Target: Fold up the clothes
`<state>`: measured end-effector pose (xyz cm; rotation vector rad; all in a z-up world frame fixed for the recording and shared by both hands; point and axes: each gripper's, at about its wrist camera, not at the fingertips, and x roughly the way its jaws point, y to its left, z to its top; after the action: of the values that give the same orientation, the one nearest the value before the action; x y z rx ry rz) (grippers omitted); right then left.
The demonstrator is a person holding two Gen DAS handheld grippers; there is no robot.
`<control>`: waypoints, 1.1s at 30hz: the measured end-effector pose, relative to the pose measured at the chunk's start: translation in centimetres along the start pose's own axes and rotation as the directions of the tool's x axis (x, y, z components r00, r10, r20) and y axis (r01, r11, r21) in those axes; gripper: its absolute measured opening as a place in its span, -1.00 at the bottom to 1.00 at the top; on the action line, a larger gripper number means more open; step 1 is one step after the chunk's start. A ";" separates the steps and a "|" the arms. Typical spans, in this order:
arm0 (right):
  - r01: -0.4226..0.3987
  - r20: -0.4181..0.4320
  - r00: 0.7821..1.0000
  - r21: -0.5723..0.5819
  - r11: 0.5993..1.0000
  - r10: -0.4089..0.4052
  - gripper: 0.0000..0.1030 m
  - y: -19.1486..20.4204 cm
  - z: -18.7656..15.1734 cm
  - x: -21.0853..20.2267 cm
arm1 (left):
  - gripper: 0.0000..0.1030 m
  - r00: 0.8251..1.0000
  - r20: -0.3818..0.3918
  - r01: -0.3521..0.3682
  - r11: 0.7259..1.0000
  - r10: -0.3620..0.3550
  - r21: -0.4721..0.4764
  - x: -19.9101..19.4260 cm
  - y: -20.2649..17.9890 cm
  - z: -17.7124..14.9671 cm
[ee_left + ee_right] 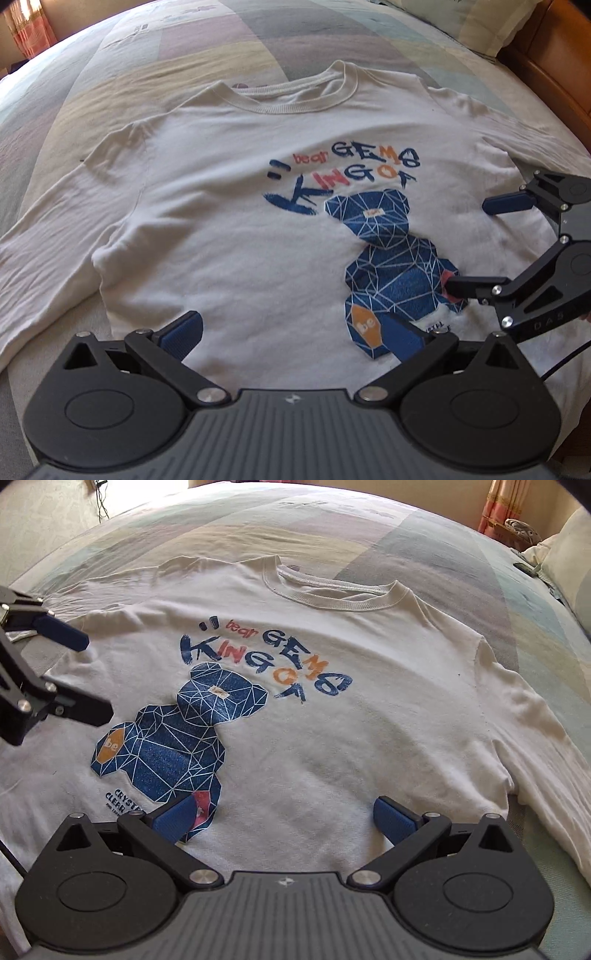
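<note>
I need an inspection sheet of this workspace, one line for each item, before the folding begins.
Surface: bed with pastel patchwork cover.
Job's things: white long-sleeved shirt lying flat, front up, blue bear print, sleeves spread out.
Clutter: small dark object near the pillow.
Grippers: left tool open over the hem; right tool open over the hem.
Cables: black cable by the right tool; wires on the far wall.
Surroundings: curtain, wooden bed frame.
</note>
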<state>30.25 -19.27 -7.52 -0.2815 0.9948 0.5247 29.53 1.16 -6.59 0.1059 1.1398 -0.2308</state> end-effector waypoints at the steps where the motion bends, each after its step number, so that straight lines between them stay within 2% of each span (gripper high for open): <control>1: -0.002 -0.002 1.000 0.004 1.000 0.002 1.00 -0.1 0.1 0.0 | 0.98 1.000 -0.010 -0.001 1.000 0.001 -0.009 0.3 0.1 -0.6; 4: -0.013 0.003 1.000 0.006 1.000 0.013 1.00 -0.3 0.0 0.1 | 0.98 1.000 0.011 -0.010 1.000 0.010 0.011 0.2 -0.2 -2.0; 11: -0.023 0.086 0.996 -0.010 1.000 0.023 1.00 -0.4 -1.0 -0.4 | 0.98 0.998 0.063 0.013 0.996 -0.019 0.090 -1.4 -0.6 -3.9; 14: -0.068 0.102 0.992 0.006 0.998 0.067 1.00 -0.7 -1.2 -1.4 | 0.98 0.995 0.090 0.029 0.989 -0.042 0.146 -3.0 -1.0 -5.9; 16: -0.116 0.156 0.981 0.017 0.993 0.111 1.00 -0.7 -1.9 -3.0 | 0.97 0.996 0.068 0.045 0.981 -0.059 0.186 -3.5 -1.4 -7.4; 18: -0.139 0.164 0.977 -0.006 0.990 0.138 1.00 -0.1 -3.0 -4.1 | 0.98 0.998 0.032 0.051 0.969 -0.060 0.240 -3.6 -2.0 -9.0; 21: -0.153 0.116 0.980 -0.094 0.984 0.163 1.00 0.9 -5.5 -5.0 | 0.98 0.998 -0.006 0.063 0.955 -0.064 0.288 -3.7 -2.6 -11.0; 25: -0.155 0.026 0.986 -0.239 0.959 0.166 1.00 2.1 -9.7 -5.8 | 0.98 0.995 -0.055 0.091 0.965 -0.080 0.244 -4.6 -1.4 -12.4; 28: -0.157 0.027 0.985 -0.235 0.959 0.168 1.00 1.3 -11.8 -7.1 | 0.98 0.994 -0.081 0.094 0.954 -0.073 0.284 -5.3 -1.1 -13.8; 33: -0.156 0.005 0.987 -0.238 0.959 0.162 1.00 0.7 -12.8 -7.8 | 0.98 0.985 -0.161 0.119 0.936 -0.068 0.332 -5.5 -1.4 -14.0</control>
<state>17.29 -26.73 -7.57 -0.4093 0.9357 0.7944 14.59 3.28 -7.32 0.3816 1.2449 -0.5131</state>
